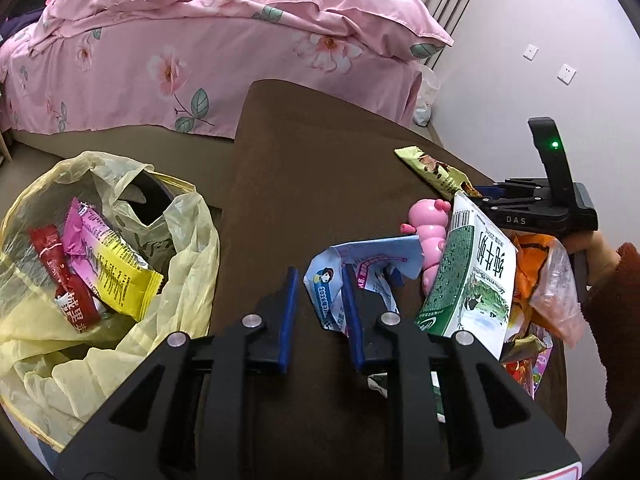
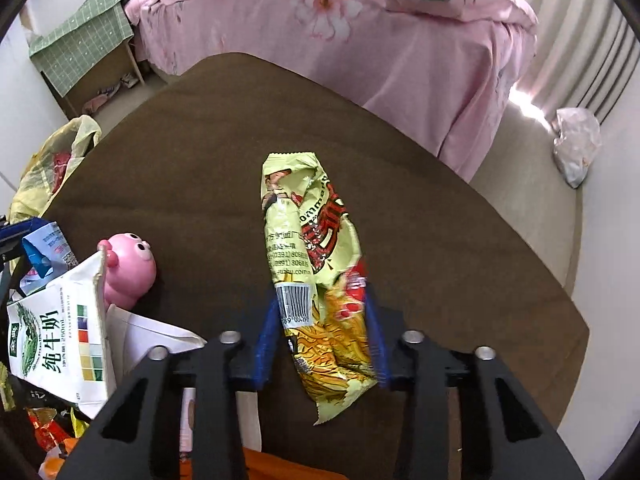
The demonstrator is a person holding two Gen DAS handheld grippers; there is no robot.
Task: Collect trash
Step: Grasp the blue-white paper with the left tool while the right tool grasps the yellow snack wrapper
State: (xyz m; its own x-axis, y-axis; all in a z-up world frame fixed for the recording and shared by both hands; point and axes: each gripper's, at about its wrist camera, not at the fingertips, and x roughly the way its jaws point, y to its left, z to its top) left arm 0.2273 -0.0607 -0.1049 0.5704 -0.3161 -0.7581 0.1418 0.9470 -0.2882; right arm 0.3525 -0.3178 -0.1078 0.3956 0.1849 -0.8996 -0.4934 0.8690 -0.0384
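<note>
Yellow-green wrapper [image 2: 316, 264] lies between right gripper's [image 2: 324, 336] jaws.

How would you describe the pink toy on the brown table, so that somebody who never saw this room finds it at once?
Start at the brown table in front of the pink bed. On its left part lies a heap of packets, with a green-and-white milk carton on top. The pink toy sits just behind that carton: a smooth, round plastic figure with bulging eyes, the only thing there that is not packaging.
</note>
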